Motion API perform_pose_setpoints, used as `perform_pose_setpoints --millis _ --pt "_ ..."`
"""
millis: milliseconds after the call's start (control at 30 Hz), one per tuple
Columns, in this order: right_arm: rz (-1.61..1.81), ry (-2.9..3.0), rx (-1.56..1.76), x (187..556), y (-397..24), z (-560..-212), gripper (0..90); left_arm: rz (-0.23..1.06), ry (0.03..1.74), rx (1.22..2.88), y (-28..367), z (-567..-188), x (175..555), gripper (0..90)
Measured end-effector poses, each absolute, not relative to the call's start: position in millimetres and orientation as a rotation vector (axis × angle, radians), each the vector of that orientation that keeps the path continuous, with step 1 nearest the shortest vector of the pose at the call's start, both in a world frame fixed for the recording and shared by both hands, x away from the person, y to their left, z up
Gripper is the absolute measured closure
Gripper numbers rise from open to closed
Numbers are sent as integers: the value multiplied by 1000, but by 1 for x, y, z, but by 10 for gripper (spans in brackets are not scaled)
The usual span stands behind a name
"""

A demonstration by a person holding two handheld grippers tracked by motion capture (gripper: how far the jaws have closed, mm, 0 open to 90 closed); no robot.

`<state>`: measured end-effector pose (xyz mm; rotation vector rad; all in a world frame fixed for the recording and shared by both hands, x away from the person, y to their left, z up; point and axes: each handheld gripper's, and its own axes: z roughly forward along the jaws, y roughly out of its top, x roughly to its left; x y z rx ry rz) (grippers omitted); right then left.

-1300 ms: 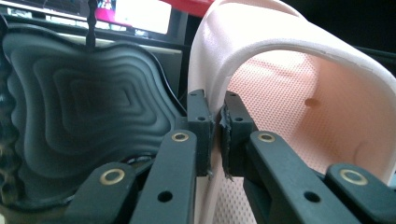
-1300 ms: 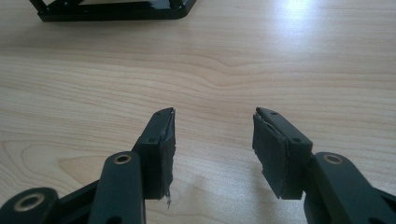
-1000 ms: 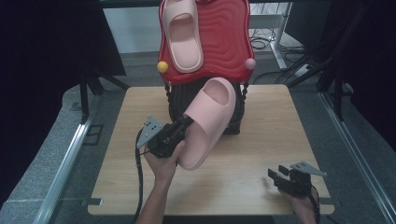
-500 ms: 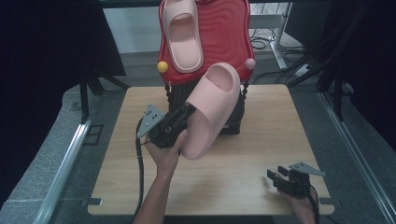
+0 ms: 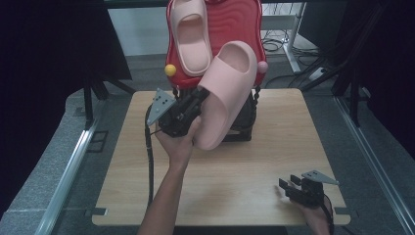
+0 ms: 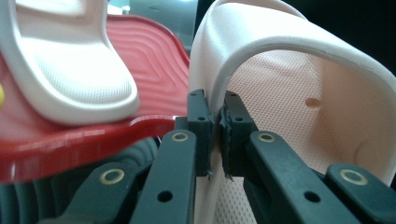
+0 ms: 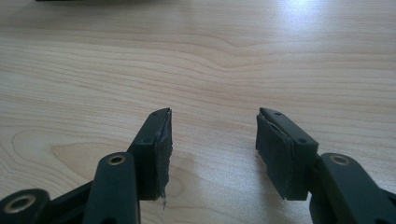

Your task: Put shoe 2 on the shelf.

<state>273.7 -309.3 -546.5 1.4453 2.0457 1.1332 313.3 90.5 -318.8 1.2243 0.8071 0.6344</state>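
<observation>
One slipper (image 5: 188,36) already on the red rack (image 5: 254,29); left gripper (image 5: 188,105) clamps the second slipper (image 5: 225,93), unplaced. Right gripper (image 5: 293,188) idle, jaws apart.

My right gripper (image 7: 212,154) hangs low over the wooden table (image 7: 233,56), jaws apart, nothing between them.

We see pale pink slippers (image 5: 225,98) | a glossy red rack (image 6: 140,60) ridged in wavy lines | black tool (image 6: 215,135) jaws | light wood-grain bench (image 7: 196,56) | yellow knob (image 5: 170,70).
</observation>
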Motion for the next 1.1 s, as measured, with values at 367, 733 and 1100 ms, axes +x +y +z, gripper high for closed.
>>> perform_pose_setpoints --millis 367,733,1100 --pt "1134 2054 1442 273 -308 -546 454 691 810 1198 80 -284 333 842" --pt "1139 2063 1439 272 -306 -547 454 779 838 1171 61 -251 365 840" --pt "1153 2065 1430 271 -305 -547 454 844 905 1186 38 -234 405 839"
